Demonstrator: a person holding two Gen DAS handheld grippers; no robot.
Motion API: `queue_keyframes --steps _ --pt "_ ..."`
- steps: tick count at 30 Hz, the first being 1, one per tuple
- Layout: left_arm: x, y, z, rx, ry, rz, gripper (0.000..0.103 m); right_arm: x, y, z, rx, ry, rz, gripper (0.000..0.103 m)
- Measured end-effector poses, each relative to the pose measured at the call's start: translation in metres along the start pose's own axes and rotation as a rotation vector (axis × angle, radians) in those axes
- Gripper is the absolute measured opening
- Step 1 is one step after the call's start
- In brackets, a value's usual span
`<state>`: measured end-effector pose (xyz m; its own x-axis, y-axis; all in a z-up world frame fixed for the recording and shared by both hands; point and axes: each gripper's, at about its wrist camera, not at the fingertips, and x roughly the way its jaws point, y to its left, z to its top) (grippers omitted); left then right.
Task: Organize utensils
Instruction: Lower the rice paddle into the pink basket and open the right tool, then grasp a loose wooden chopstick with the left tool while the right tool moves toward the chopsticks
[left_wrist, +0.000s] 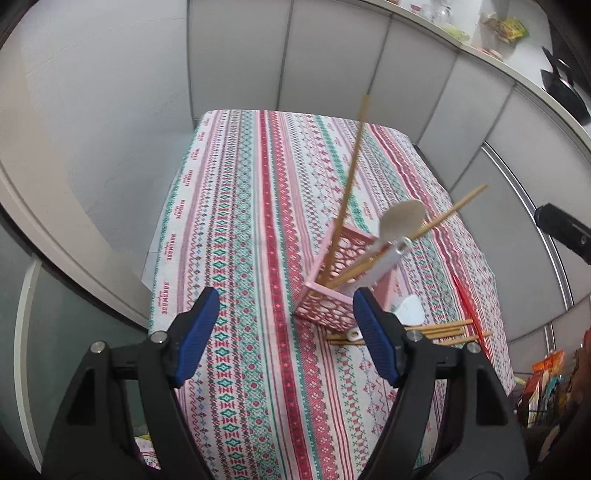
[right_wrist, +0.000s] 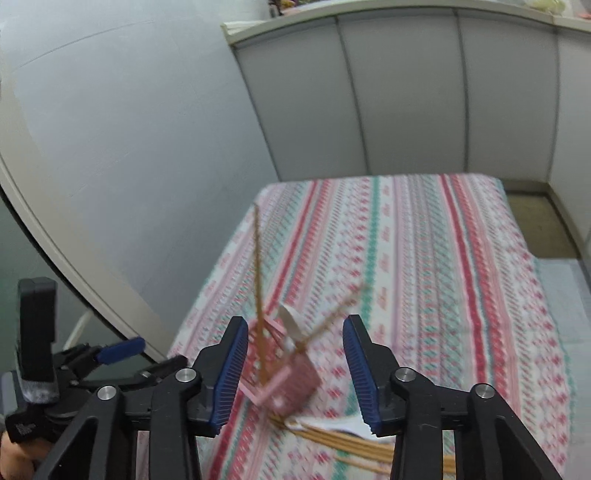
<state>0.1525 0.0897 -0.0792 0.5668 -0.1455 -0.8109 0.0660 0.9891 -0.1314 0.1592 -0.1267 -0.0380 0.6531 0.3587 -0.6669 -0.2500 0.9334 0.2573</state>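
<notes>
A pink lattice holder (left_wrist: 334, 291) stands on the patterned tablecloth (left_wrist: 251, 229). It holds two wooden chopsticks (left_wrist: 351, 173) and a white spoon (left_wrist: 400, 221). More chopsticks (left_wrist: 439, 330) and a white spoon (left_wrist: 408, 308) lie flat on the cloth beside it. My left gripper (left_wrist: 284, 336) is open and empty, just in front of the holder. In the blurred right wrist view my right gripper (right_wrist: 293, 373) is open and empty, above the holder (right_wrist: 284, 380), with loose chopsticks (right_wrist: 343, 441) below it.
A red stick-like thing (left_wrist: 469, 306) lies at the cloth's right edge. Grey partition panels (left_wrist: 332, 59) stand behind the table, with a cluttered shelf above them. The left gripper (right_wrist: 118, 350) shows at the right wrist view's lower left. Bags (left_wrist: 546, 384) sit beside the table.
</notes>
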Motion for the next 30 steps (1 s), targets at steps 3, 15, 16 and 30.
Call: queue_keyframes --steps 3,15,16,30 --pt "-0.002 -0.008 -0.005 0.017 0.01 -0.021 0.075 -0.007 -0.021 -0.011 0.03 0.031 -0.041 0.055" --pt "0.005 -0.052 -0.029 0.154 0.087 -0.064 0.081 -0.011 -0.088 -0.058 0.12 0.184 -0.152 0.077" --pt "0.007 -0.056 -0.031 0.168 0.093 -0.062 0.081 -0.009 -0.094 -0.063 0.128 0.206 -0.163 0.078" --pt "0.036 -0.117 -0.06 0.411 0.179 -0.116 0.081 0.018 -0.146 -0.098 0.184 0.372 -0.234 0.078"
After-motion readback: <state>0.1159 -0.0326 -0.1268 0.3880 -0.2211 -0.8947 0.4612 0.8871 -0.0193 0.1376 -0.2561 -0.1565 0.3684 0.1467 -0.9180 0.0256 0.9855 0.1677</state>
